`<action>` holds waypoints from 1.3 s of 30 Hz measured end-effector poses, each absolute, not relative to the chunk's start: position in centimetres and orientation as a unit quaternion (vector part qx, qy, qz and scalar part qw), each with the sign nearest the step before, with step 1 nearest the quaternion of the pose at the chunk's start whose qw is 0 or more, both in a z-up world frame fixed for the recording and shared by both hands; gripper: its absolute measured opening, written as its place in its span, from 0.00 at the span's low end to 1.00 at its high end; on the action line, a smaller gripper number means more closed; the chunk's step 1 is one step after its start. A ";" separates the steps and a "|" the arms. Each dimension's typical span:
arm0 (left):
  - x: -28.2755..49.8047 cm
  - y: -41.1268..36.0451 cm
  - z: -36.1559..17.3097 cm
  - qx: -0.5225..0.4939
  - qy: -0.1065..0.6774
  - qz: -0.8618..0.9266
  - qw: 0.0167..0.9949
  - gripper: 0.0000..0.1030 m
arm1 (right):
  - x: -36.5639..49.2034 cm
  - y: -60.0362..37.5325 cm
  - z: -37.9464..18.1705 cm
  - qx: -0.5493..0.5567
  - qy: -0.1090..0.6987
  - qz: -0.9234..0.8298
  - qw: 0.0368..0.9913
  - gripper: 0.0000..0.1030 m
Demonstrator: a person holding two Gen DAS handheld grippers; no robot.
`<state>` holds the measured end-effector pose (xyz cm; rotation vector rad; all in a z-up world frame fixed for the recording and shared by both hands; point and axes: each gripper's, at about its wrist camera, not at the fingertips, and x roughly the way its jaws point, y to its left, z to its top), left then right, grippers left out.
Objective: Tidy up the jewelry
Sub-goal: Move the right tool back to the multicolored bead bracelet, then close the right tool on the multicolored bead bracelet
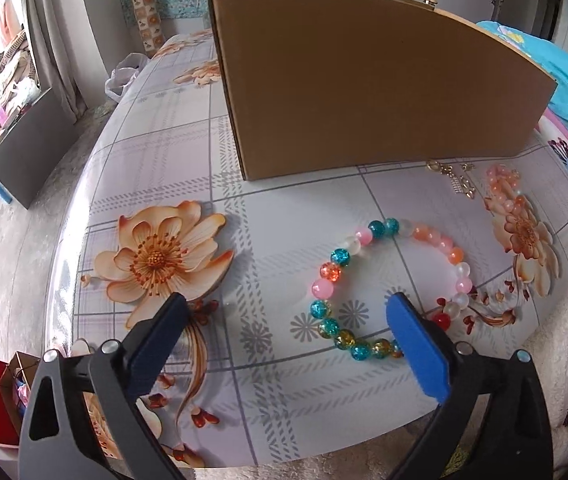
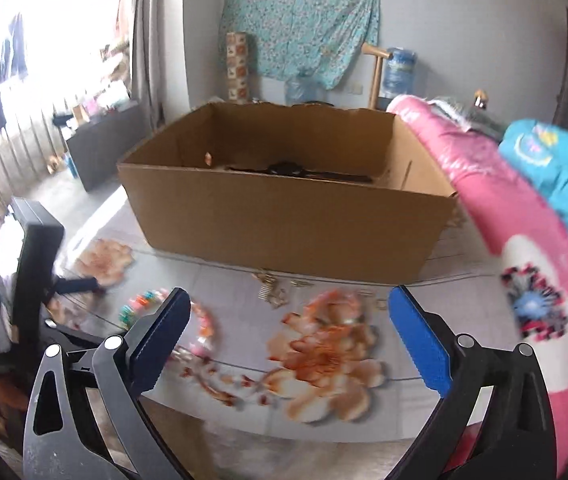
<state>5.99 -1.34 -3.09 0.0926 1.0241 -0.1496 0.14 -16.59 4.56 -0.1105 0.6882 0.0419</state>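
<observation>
Covering most of the scene is a glossy table [image 1: 284, 380] printed with grey plaid and orange blossoms, its smooth sheen suggesting that beads will slide easily on it. An open brown corrugated cardboard box [image 1: 364, 92] is set toward the far edge of the table, probably placed there as the container into which the jewelry is to be gathered; a dark strap-like item is seen inside it in the right wrist view, though it cannot be identified. A pink quilt [image 2: 504, 216] is heaped along the right edge.

A round bracelet of glossy glass-like beads in teal, pink, orange, amber and milky white [image 1: 388, 288] lies flat near the front edge. The left claw [image 1: 284, 312] is held spread wide just over it, one blue ridged pad inside the loop, nothing gripped; a grasp on the near arc is judged to be the next step. The right claw [image 2: 290, 308] is likewise spread and empty, above the printed flower. A smaller heap of peach beads [image 1: 504, 184] and a thin gold chain [image 1: 456, 176] lie just before the box, near its front right corner.
</observation>
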 end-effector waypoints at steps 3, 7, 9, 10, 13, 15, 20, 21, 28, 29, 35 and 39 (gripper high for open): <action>6.0 -1.2 -3.2 0.042 0.488 -0.074 0.868 0.95 | 0.2 -16.3 3.9 -0.078 0.342 0.008 0.936 0.92; 6.2 -1.0 -3.2 0.040 0.494 -0.079 0.865 0.95 | 0.4 -15.4 2.9 -0.112 0.325 0.001 0.939 0.92; 6.3 -1.1 -3.2 0.041 0.497 -0.080 0.863 0.95 | -0.1 -15.3 3.3 -0.119 0.305 0.004 0.945 0.92; 6.4 -1.1 -3.2 0.042 0.500 -0.080 0.861 0.95 | -0.5 -15.2 3.8 -0.121 0.292 0.003 0.949 0.92; 6.7 -1.0 -3.2 0.043 0.500 -0.081 0.861 0.95 | -1.0 -15.1 4.4 -0.126 0.266 0.007 0.956 0.92; 6.7 -1.0 -3.2 0.042 0.494 -0.081 0.864 0.95 | -0.6 -15.0 4.0 -0.130 0.278 0.014 0.952 0.92; 6.1 -1.1 -3.4 0.044 0.473 -0.083 0.876 0.96 | 0.4 -16.0 3.0 -0.034 0.309 0.047 0.949 0.92; 5.9 -1.1 -3.4 0.045 0.473 -0.085 0.876 0.96 | 0.8 -16.1 2.6 -0.014 0.322 0.056 0.945 0.86; 6.4 -1.0 -3.5 0.049 0.485 -0.089 0.868 0.96 | 4.6 -15.2 -1.1 0.052 0.430 0.114 0.894 0.51; 6.4 -1.0 -3.5 0.049 0.486 -0.089 0.868 0.96 | 4.9 -14.9 -1.5 0.054 0.439 0.121 0.889 0.50; 6.7 -0.9 -3.5 0.046 0.490 -0.083 0.866 0.96 | 6.1 -13.6 -2.3 0.043 0.466 0.136 0.873 0.41; 6.5 -1.0 -3.5 0.046 0.492 -0.082 0.865 0.96 | 6.6 -12.9 -2.7 0.029 0.475 0.139 0.868 0.36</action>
